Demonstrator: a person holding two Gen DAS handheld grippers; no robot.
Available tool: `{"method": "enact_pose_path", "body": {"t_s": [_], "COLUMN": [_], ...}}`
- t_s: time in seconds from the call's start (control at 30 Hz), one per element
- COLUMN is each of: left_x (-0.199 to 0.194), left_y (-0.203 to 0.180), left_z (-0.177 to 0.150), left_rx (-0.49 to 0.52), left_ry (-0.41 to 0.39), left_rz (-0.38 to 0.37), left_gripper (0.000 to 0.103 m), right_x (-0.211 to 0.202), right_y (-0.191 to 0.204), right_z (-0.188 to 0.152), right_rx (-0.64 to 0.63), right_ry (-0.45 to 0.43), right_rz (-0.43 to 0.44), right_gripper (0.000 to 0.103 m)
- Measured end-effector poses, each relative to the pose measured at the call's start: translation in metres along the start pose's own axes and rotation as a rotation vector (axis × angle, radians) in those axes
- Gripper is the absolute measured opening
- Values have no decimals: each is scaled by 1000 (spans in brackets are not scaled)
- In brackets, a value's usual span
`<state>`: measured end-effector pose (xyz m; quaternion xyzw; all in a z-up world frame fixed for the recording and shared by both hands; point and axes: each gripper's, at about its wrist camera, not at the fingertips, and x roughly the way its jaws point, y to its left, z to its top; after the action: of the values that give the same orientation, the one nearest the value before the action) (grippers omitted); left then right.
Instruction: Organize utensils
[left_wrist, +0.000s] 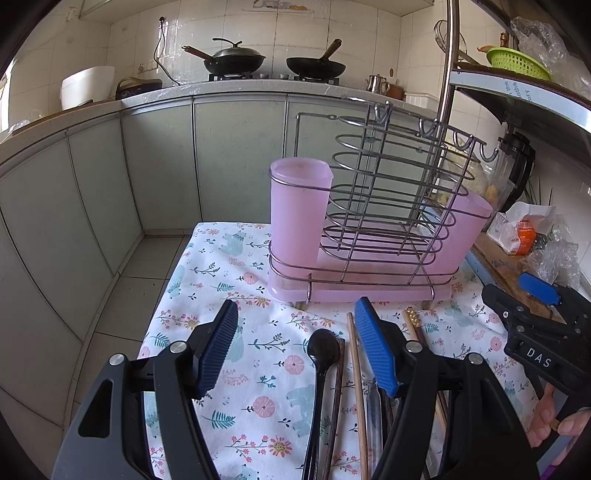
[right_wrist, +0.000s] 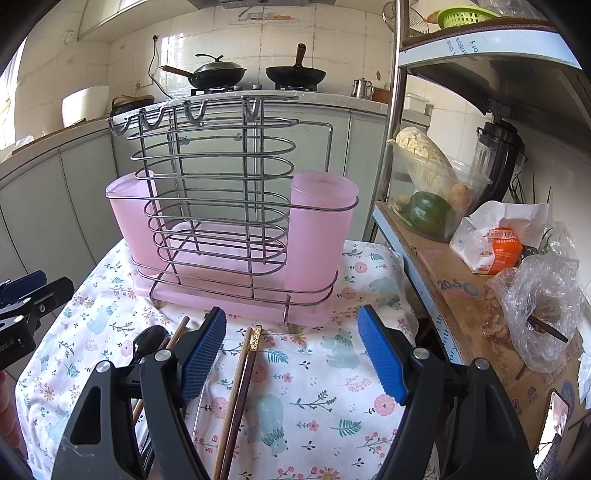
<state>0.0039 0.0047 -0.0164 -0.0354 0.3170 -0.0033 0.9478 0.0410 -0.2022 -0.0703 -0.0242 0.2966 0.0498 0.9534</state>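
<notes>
A wire utensil rack (left_wrist: 388, 206) with two pink cups and a pink drip tray stands on the floral cloth; it also shows in the right wrist view (right_wrist: 225, 221). A black spoon (left_wrist: 323, 350), chopsticks (left_wrist: 356, 376) and other utensils lie on the cloth in front of it. My left gripper (left_wrist: 299, 339) is open and empty above the spoon. My right gripper (right_wrist: 291, 347) is open and empty above a pair of chopsticks (right_wrist: 240, 387). The right gripper also appears at the right edge of the left wrist view (left_wrist: 535, 317). The black spoon (right_wrist: 147, 341) lies left of the right gripper.
The cloth-covered table (left_wrist: 207, 295) ends at the left over a tiled floor. A shelf to the right holds a vegetable container (right_wrist: 432, 192), an orange packet (right_wrist: 498, 251) and plastic bags. Cabinets and a stove with two woks (left_wrist: 273, 62) stand behind.
</notes>
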Motion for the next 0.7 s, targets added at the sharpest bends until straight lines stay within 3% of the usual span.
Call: {"method": "enact_pose_path", "body": {"t_s": [0.43,0.53,0.7], "left_x": [16,22,38], "left_y": [28,29,27], "left_z": [-13,-22,-32], "left_rx": [-29,-14,-8], "left_ry": [103,140,238], "left_rz": [-41,-52,-104], "left_gripper": [66,58,47], "right_x": [11,17,29], "right_y": [-15,-20,-29], "right_z": [-17,-23,-32], "right_rx": [48,74,116], "right_ry": [125,156,218], "right_rz": [68,90,131], "right_gripper": [68,66,55]}}
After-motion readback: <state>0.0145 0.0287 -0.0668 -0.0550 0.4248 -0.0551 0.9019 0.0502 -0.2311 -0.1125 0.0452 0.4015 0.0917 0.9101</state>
